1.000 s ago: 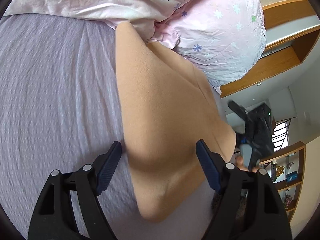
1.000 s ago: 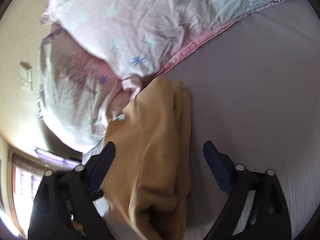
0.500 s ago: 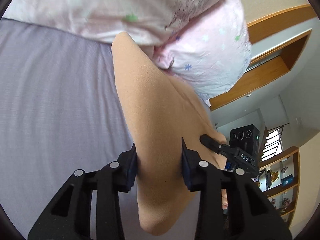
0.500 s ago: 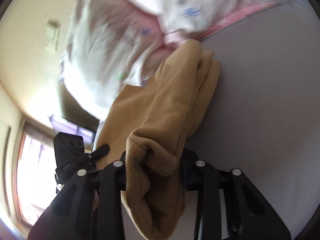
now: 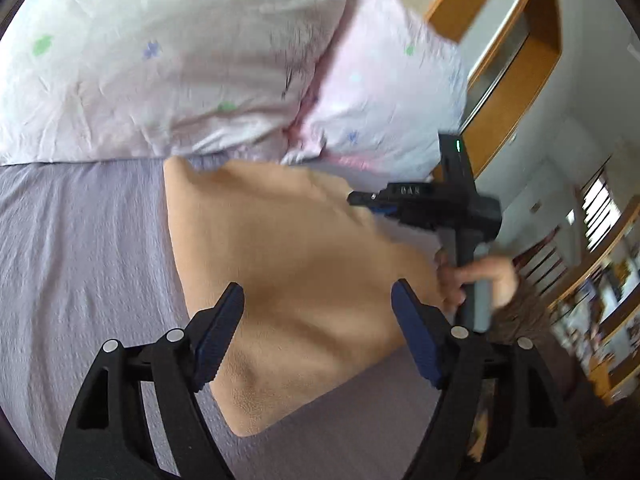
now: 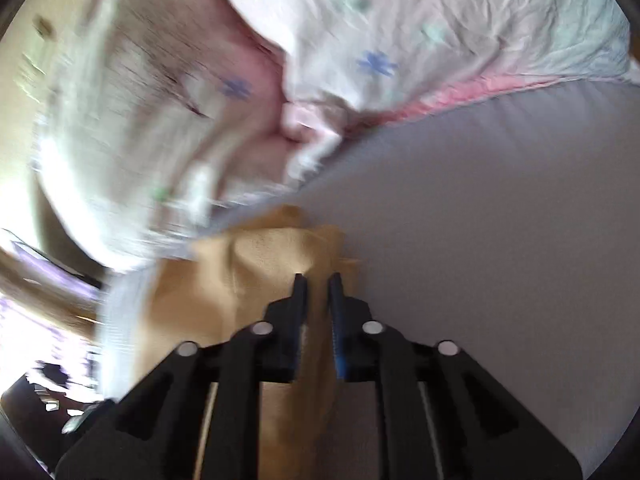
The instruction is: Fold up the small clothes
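Note:
A tan fleece garment (image 5: 280, 264) lies on the lilac bed sheet (image 5: 80, 264) below the pillows. My left gripper (image 5: 320, 304) is open, its blue pads on either side of the garment's near part, not gripping it. In the left wrist view my right gripper (image 5: 360, 202) reaches over the garment's far right edge, held by a hand (image 5: 476, 280). In the right wrist view my right gripper (image 6: 318, 278) is shut on a bunched fold of the tan garment (image 6: 260, 252), which passes between its fingers.
Two pale pink floral pillows (image 5: 180, 60) lie along the head of the bed, also in the right wrist view (image 6: 400, 40). A wooden door frame (image 5: 516, 80) and shelves (image 5: 600, 300) stand beyond the bed's right side.
My left gripper was shut on the garment half a second ago and has opened, letting it go. My right gripper has closed further on the fabric and moved toward the pillows.

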The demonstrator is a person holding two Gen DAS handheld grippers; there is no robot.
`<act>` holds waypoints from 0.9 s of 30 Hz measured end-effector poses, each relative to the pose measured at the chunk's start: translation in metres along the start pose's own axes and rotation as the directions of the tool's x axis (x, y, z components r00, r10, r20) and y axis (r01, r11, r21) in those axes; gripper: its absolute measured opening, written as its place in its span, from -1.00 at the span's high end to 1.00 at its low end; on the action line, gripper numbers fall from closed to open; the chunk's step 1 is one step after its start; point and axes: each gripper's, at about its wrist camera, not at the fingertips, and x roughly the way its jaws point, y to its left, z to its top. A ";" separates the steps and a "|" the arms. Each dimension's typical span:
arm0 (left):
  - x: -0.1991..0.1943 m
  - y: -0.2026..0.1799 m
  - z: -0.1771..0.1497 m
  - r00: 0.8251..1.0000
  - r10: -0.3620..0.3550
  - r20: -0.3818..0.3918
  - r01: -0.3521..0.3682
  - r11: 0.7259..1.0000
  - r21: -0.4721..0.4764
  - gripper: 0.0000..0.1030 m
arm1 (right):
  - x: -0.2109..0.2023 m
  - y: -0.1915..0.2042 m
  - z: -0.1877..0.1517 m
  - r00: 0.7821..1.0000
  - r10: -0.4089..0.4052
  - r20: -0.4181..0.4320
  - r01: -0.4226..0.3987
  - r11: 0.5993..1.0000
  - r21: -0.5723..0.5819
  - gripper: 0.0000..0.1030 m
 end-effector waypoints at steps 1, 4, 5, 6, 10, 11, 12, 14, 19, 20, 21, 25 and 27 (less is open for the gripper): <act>0.003 0.002 -0.003 1.000 0.002 -0.021 -0.002 1.000 -0.008 -0.47 | -0.007 -0.002 -0.005 1.000 0.003 0.022 -0.003 1.000 0.018 0.56; -0.003 0.002 -0.011 0.999 -0.048 -0.020 0.048 0.999 -0.004 -0.48 | -0.055 0.008 -0.033 0.977 0.182 0.108 -0.179 0.983 -0.034 -0.02; -0.005 0.002 -0.012 0.998 -0.057 -0.021 0.057 0.998 -0.005 -0.50 | -0.075 0.017 -0.049 0.949 0.293 0.114 -0.285 0.955 -0.083 -0.22; -0.006 0.003 -0.014 0.998 -0.063 -0.024 0.063 0.998 -0.008 -0.54 | -0.085 0.024 -0.061 0.929 0.355 0.107 -0.343 0.932 -0.115 -0.26; -0.004 0.001 -0.028 0.997 -0.053 -0.056 0.052 0.998 -0.019 -0.57 | -0.089 0.040 -0.107 0.896 0.442 -0.035 -0.442 0.886 -0.138 -0.39; -0.002 0.003 -0.033 0.996 -0.047 -0.073 0.045 0.999 -0.030 -0.57 | -0.081 0.036 -0.117 0.923 0.381 -0.062 -0.386 0.915 -0.117 -0.39; 0.000 0.004 -0.037 0.995 -0.046 -0.083 0.043 0.998 -0.036 -0.57 | -0.072 0.027 -0.127 0.950 0.303 -0.080 -0.309 0.948 -0.081 -0.33; -0.010 0.003 -0.047 0.996 -0.047 -0.080 0.044 0.998 -0.035 -0.57 | -0.075 0.011 -0.145 0.954 0.290 -0.079 -0.293 0.955 -0.034 -0.24; -0.043 -0.002 -0.072 0.991 0.134 -0.017 -0.134 0.991 0.013 -0.96 | -0.121 0.016 -0.180 0.984 0.159 0.080 -0.147 0.979 -0.140 -0.86; -0.044 -0.003 -0.075 0.985 0.170 -0.013 -0.169 0.985 0.021 -0.96 | -0.129 0.022 -0.189 0.988 0.106 0.117 -0.085 0.981 -0.172 -0.89; -0.043 -0.005 -0.080 0.968 0.250 -0.018 -0.249 0.968 0.033 -0.97 | -0.132 0.030 -0.197 0.989 0.036 0.144 -0.007 0.980 -0.201 -0.92; -0.027 -0.008 -0.087 0.896 0.442 -0.045 -0.436 0.895 0.098 -0.97 | -0.117 0.044 -0.214 0.971 -0.159 0.181 0.207 0.934 -0.290 -0.95; -0.018 -0.005 -0.090 0.890 0.452 -0.063 -0.444 0.889 0.109 -0.97 | -0.103 0.048 -0.215 0.966 -0.185 0.179 0.233 0.922 -0.308 -0.96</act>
